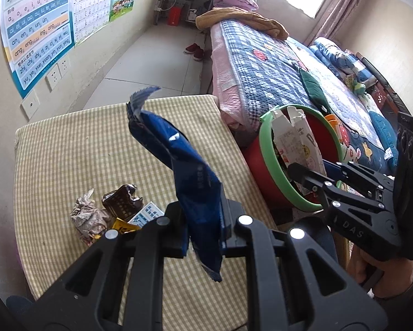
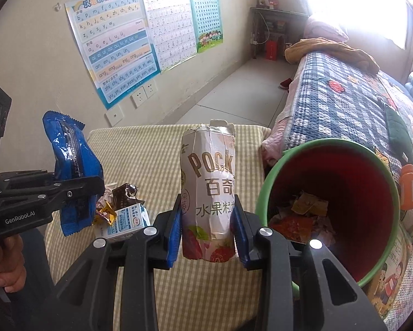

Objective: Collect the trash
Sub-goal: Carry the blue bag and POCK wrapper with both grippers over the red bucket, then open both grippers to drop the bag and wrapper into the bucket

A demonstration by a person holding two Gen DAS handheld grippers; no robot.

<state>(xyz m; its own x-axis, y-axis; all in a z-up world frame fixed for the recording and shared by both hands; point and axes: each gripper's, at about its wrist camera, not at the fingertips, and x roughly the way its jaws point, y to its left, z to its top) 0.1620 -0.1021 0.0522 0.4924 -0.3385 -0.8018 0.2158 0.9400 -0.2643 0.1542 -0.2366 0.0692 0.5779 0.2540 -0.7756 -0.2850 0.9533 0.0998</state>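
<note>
The crumpled white Pocky snack box with strawberry print [image 2: 209, 193] stands upright in the right claw [image 2: 207, 237], whose blue-padded jaws are clamped on its lower half. It hangs above the right edge of the worktop with the yellow-checked cloth [image 2: 151, 160], just left of the red plastic bin with a green rim [image 2: 264, 193]. The glossy blue foil snack wrapper [image 1: 189, 171] is pinched in the left claw [image 1: 203, 231], jaws closed on its lower part, above the middle of the worktop.

The step in hand looks like carrying to the bin: both pieces are lifted and neither is yet over the opening. Next, I judge, the right claw must travel rightward until the box clears the green rim, then spread its jaws; the wrapper should follow the same way.

The right wrist view looks down into the bin and shows trash already on its bottom, yellow and orange scraps among them; the left view sees only the rim and outer wall [image 1: 272, 162], the box blocking the inside. The left view shows the crumpled grey paper ball [image 1: 89, 215] near the worktop's left edge, which the other view hides behind the left claw. Both views show the dark brown wrapper [image 1: 122, 200] and the small blue-and-white carton [image 2: 126, 220] still lying there.
</note>
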